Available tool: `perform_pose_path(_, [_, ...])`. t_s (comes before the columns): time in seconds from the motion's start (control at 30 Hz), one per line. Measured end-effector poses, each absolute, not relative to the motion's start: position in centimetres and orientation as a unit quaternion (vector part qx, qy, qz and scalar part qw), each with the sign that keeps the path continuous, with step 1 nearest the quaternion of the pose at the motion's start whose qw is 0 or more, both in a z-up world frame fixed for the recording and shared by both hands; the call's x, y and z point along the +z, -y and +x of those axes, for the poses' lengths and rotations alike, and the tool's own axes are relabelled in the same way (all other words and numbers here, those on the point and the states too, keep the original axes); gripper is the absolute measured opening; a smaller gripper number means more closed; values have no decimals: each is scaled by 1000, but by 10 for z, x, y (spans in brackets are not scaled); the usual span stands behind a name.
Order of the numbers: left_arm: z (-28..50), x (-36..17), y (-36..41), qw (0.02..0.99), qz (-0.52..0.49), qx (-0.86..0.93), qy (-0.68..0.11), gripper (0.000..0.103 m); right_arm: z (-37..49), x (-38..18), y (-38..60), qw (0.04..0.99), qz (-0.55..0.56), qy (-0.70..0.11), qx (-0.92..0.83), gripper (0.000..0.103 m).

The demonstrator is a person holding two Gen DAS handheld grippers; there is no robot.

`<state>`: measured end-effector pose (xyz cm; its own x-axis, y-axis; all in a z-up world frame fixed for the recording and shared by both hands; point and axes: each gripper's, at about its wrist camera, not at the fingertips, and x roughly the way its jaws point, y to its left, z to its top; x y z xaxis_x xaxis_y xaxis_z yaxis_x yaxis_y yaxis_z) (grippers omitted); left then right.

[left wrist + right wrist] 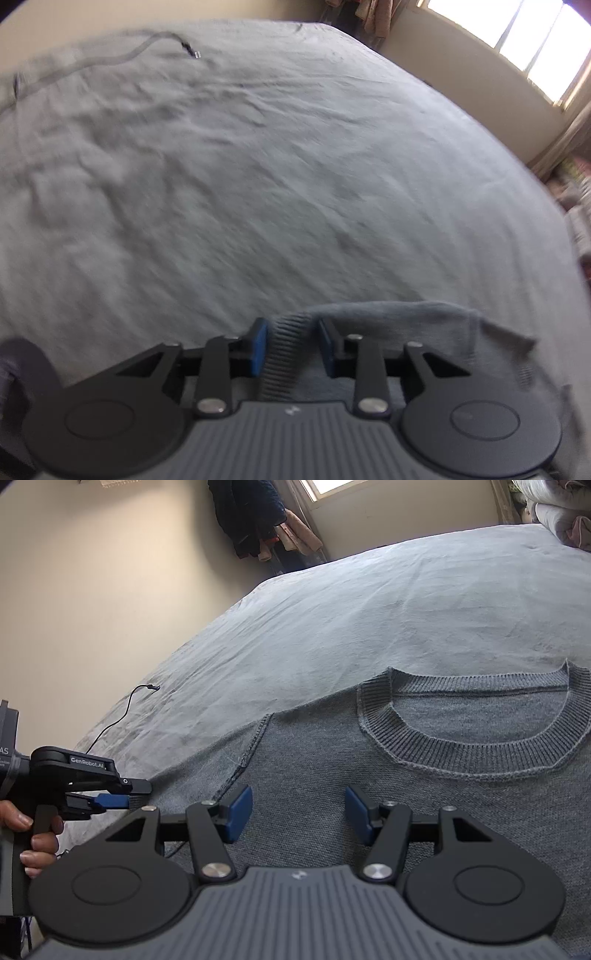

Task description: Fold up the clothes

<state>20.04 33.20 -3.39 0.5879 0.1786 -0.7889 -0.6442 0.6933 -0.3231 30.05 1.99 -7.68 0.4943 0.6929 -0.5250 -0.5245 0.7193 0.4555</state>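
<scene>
Grey bedsheet (pixel 369 602) covers the whole working surface; cream wall beyond.

Nearest, left wrist view: left gripper (pixel 291 349) has its blue pads (pixel 259 345) parted, with the ribbed cuff (pixel 284 354) of the grey knit sweater (pixel 369 782) lying in the gap. Neither pad seems to press the rib; I read it as let go, though blur limits certainty. The sleeve (pixel 399 314) runs off toward 3 o'clock.

Right wrist view: right gripper (pixel 298 814) hovers unclenched over the sweater's chest, nothing between the pads. The left gripper shows at 9 o'clock, a hand (pixel 35 834) on its grip. Shoulder seam (pixel 251 746) sits at 11 o'clock from the right gripper, ribbed collar (pixel 472 738) at 1 o'clock. The sweater lies flat, front up.

Farther: thin black cable (pixel 122 716) on the sheet at 10 o'clock, well apart from the sweater.

Judgement: a sleeve fold is in hand. To do it well, lay the cuff flat before withdrawing, back the left pads out along the sleeve so the rib does not drag, and crease at the shoulder seam.
</scene>
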Motion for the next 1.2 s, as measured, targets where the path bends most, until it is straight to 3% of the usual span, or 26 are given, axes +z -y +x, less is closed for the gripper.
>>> perform_pose_path(0.3, [202, -43, -348, 812, -416, 239, -332, 24, 300, -77, -21, 858, 113, -354, 355, 60])
perform_pose_path(0.47, [205, -42, -348, 812, -421, 246, -321, 24, 301, -77, -21, 857, 114, -354, 356, 60])
perform_pose_path(0.5, [205, -41, -347, 814, -418, 247, -318, 23, 301, -77, -21, 858, 113, -354, 356, 60])
perform_pose_path(0.53, [205, -40, -347, 817, -415, 247, -315, 12, 300, -77, -21, 858, 112, -353, 356, 60])
perform_pose_path(0.57, [206, -39, -345, 825, -406, 246, -307, 7, 300, -77, -21, 858, 112, -353, 356, 60])
perform_pose_path(0.7, [200, -23, -325, 879, -299, 273, -251, 6, 300, -77, -21, 857, 115, -353, 357, 60])
perform_pose_path(0.83, [198, -11, -303, 902, -164, 339, -210, 8, 300, -78, -22, 858, 113, -353, 356, 60])
perform_pose_path(0.97, [197, -6, -303, 902, -155, 333, -227, 34, 300, -78, -22, 858, 113, -352, 357, 60])
perform_pose_path(1.2, [197, -9, -283, 923, -206, 187, -268, 28, 300, -78, -21, 858, 114, -352, 357, 60])
